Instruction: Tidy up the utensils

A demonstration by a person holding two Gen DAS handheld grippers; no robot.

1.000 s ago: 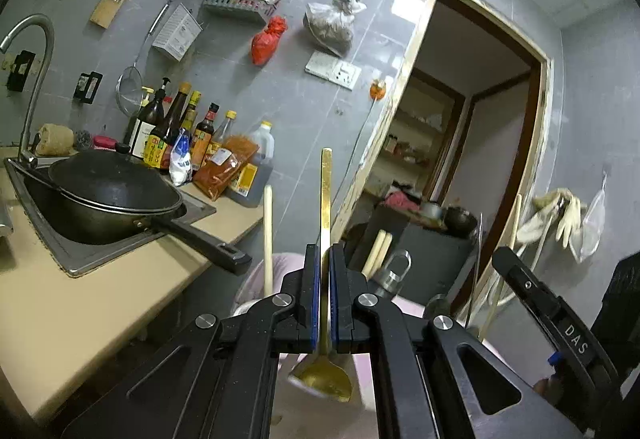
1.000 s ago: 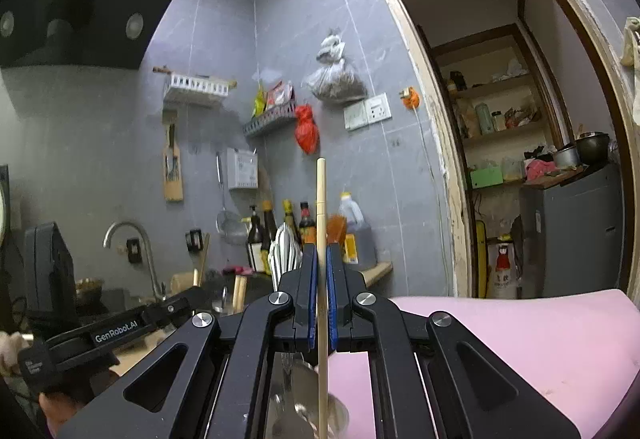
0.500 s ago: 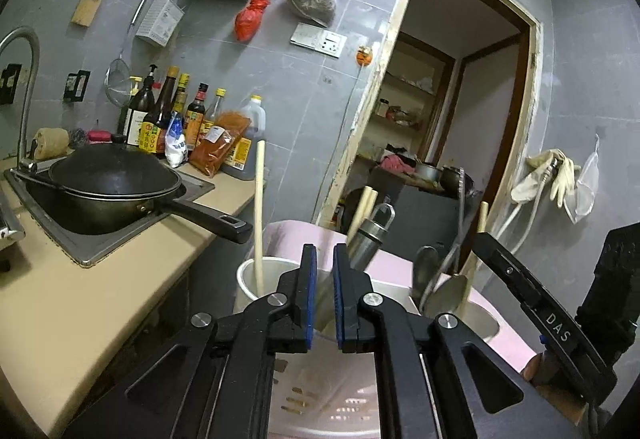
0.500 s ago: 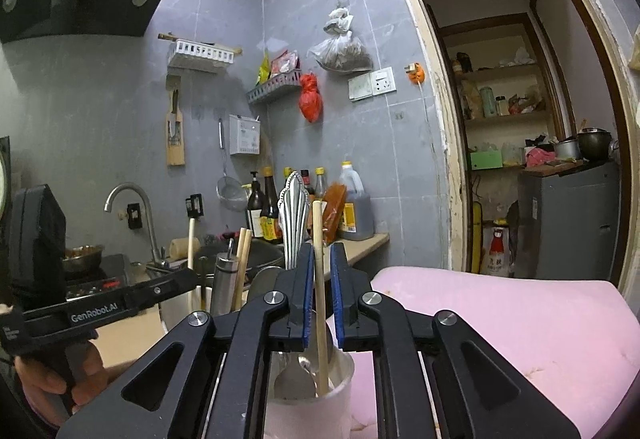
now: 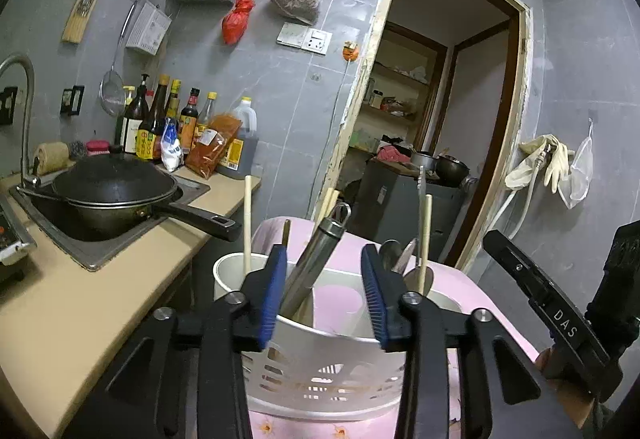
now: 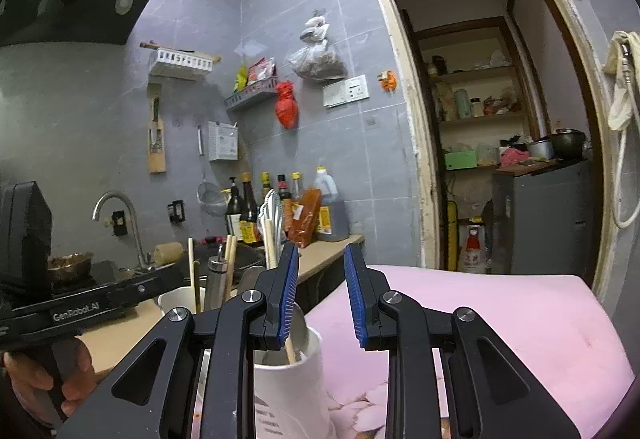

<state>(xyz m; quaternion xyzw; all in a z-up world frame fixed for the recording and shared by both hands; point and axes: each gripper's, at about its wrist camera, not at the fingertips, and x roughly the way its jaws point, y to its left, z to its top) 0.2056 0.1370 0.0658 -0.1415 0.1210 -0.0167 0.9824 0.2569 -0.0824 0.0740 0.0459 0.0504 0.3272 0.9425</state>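
A white utensil holder [image 5: 320, 371] with round end cups stands on a pink cloth [image 6: 500, 323]. Its middle holds a steel handle [image 5: 316, 263] and wooden chopsticks [image 5: 330, 201]; the left cup holds a single chopstick [image 5: 248, 223]; the right cup holds spoons [image 5: 390, 253] and a chopstick [image 5: 425, 239]. My left gripper [image 5: 324, 283] is open and empty just above the middle. My right gripper [image 6: 320, 291] is open and empty above the right cup [image 6: 292, 387], where a chopstick [image 6: 272, 251] and a fork [image 6: 274, 205] stand.
A black wok [image 5: 116, 191] sits on the stove left of the holder, its handle pointing toward it. Sauce bottles [image 5: 180, 127] line the wall behind. A faucet [image 6: 116, 207] and counter [image 5: 68, 319] lie left. A doorway [image 5: 440, 119] opens at the back right.
My left gripper lowered a gold spoon into the holder and opened. My right gripper lowered a chopstick into the right cup and opened. Both are now empty.
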